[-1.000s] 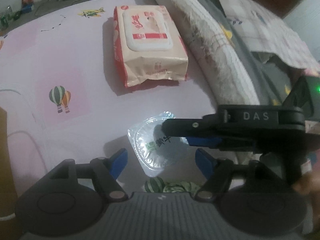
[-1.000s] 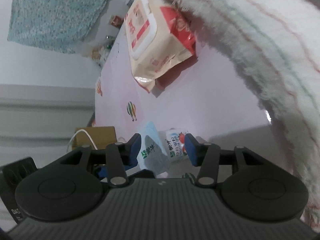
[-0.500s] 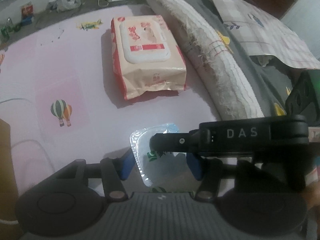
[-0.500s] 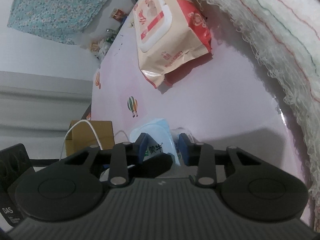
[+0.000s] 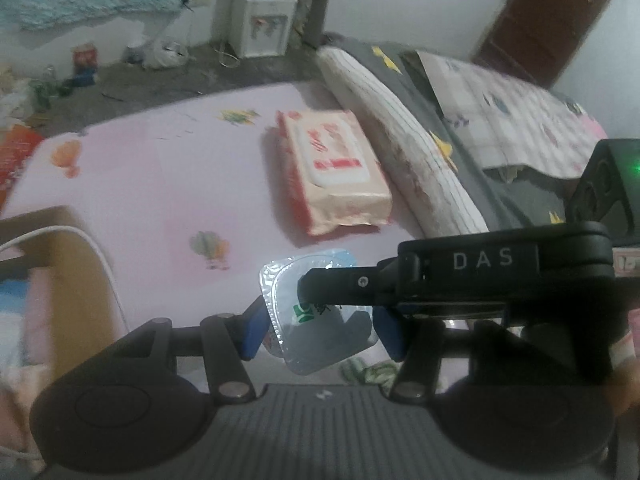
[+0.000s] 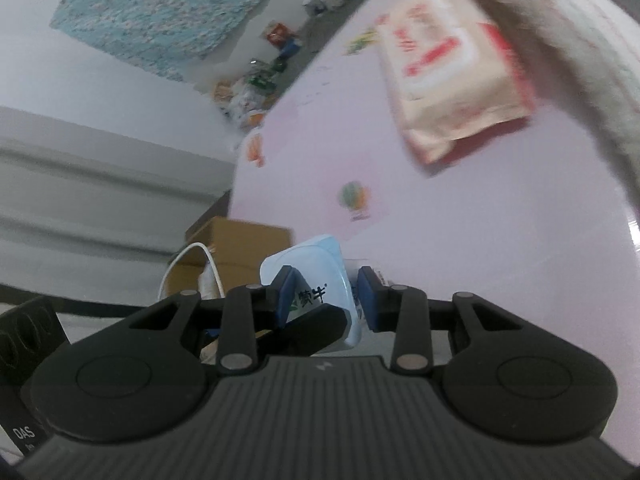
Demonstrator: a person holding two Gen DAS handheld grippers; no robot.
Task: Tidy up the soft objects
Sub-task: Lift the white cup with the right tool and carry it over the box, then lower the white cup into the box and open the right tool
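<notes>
since a second ago both tongs have closed in on the milk pouch (image 5: pixel 316 312) and lifted it: the wet-wipes pack (image 5: pixel 334 172) has shrunk toward twelve o'clock and much more of the room shows behind it.

the pouch, a soft clear sachet with a green logo and a silvery sealed rim, now hangs above the pink mat (image 5: pixel 160 168), at the six o'clock edge of the left wrist view. the left tongs (image 5: pixel 320 330) are clamped on it, one blue pad on each side edge. the right tongs (image 6: pixel 324 300) come in from three o'clock in that view and are clamped across the same pouch (image 6: pixel 316 280), their pads pinching its face near the logo. two grips at right angles probably keep the floppy, liquid-filled bag from sagging or swinging while it travels.

further out, the wipes pack lies flat on the mat at about one o'clock of the pouch, just beside a rolled white blanket (image 5: pixel 404 140) that runs along the mat's edge. a cardboard box (image 6: pixel 236 248) with a white cable (image 6: pixel 188 264) stands at nine o'clock in the right wrist view, off the mat. it may be where the pouch is headed, but that is a guess.
</notes>
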